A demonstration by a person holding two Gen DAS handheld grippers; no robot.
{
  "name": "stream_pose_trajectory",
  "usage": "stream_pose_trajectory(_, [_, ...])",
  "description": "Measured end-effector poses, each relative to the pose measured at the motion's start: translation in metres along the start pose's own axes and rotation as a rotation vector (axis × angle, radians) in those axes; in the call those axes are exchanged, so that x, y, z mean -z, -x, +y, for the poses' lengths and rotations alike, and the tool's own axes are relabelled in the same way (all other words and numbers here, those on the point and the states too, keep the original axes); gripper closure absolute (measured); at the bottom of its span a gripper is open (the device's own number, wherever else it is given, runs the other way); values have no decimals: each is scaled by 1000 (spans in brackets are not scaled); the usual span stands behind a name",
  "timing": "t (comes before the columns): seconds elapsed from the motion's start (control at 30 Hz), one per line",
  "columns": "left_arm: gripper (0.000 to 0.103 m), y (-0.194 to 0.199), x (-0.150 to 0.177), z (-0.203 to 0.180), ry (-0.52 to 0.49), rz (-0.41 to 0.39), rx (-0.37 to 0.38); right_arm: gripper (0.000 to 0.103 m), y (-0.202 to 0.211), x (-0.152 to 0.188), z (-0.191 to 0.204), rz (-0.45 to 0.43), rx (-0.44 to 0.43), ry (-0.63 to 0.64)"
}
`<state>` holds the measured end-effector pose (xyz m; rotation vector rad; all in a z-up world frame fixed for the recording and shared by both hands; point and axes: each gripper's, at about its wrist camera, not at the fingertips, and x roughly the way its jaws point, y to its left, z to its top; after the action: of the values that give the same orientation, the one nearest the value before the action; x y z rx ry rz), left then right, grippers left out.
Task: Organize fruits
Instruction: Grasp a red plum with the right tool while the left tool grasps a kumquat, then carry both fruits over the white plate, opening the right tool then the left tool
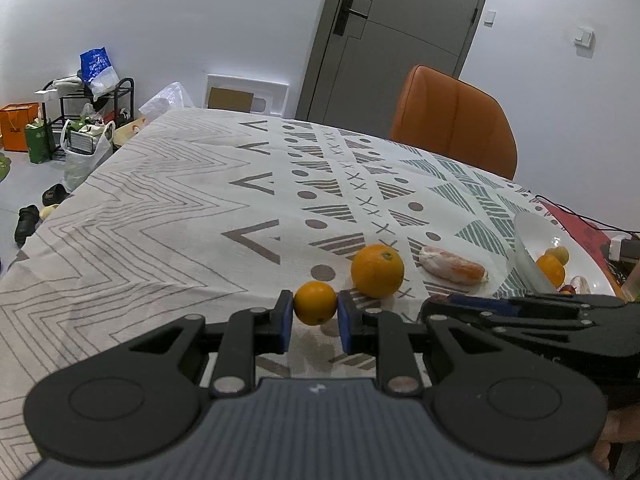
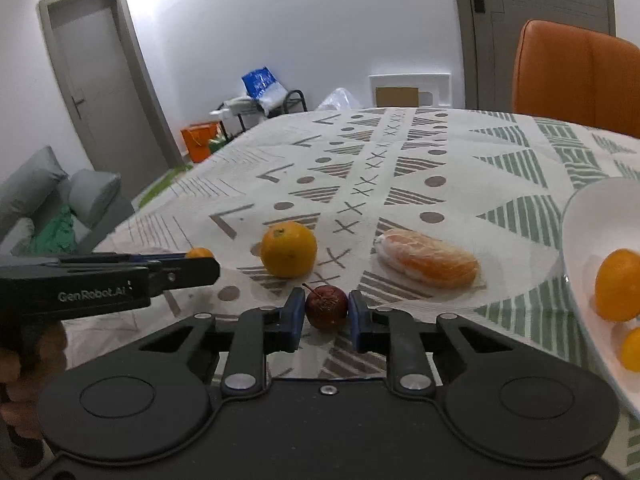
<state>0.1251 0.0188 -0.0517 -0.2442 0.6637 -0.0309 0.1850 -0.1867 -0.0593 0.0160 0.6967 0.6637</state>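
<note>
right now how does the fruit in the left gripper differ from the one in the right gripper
The small orange in the left gripper is bright orange and smooth; the dark red fruit in the right gripper is wrinkled. The dark red fruit has a thin stem on top, while the small orange shows none. Both are small, round, and sit between blue pads just above the tablecloth.

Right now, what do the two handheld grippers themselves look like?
Both the left gripper and right gripper are matte black, with blue fingertip pads, silver pivot screws and round housings. The left one's side reads "GenRobot.AI" in pale lettering. No sleeves or gripper cables show.
</note>
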Motion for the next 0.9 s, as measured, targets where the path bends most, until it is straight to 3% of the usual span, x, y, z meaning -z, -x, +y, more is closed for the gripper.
stream_pose_trajectory(0.6, [81, 3, -6, -43, -62, -36, 64, 82, 51, 3, -29, -96, 23, -78])
stream_pose_trajectory(0.9, [81, 0, -15, -69, -109, -54, 95, 82, 72, 3, -51, -139, 79, -97])
